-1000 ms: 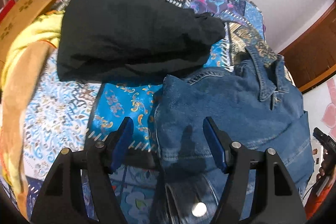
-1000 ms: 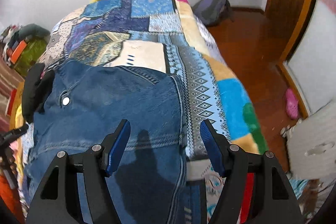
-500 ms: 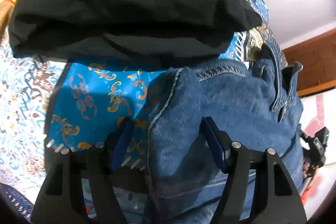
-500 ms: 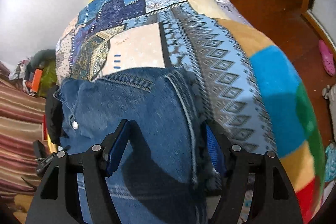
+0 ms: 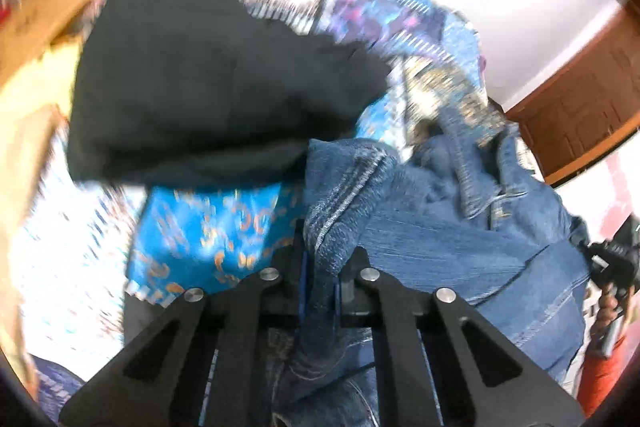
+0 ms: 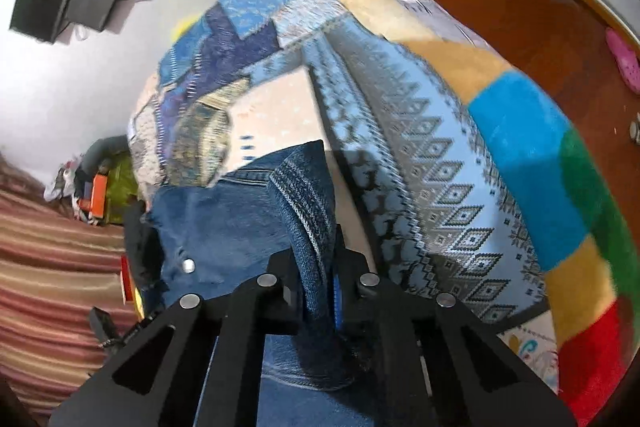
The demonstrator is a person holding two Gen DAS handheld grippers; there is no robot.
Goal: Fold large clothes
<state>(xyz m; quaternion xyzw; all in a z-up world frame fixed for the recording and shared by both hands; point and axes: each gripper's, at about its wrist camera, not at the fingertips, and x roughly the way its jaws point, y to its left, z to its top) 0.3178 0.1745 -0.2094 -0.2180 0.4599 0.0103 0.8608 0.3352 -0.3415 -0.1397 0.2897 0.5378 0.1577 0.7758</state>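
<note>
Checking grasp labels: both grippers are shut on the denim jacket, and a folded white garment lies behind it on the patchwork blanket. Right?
Not quite: the garment behind the denim jacket is black, as the left wrist view shows. Both the left gripper and right gripper are shut on denim.

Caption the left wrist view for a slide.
Left gripper shut on the denim jacket hem, black garment lying beyond on the patterned bedspread.

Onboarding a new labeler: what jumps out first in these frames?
Both tools are clamped on the denim jacket: the left tool pinches a stitched fold at its left edge, the right tool pinches the opposite edge. A folded black garment lies just beyond the jacket on the patchwork blanket, which covers the whole bed.
</note>
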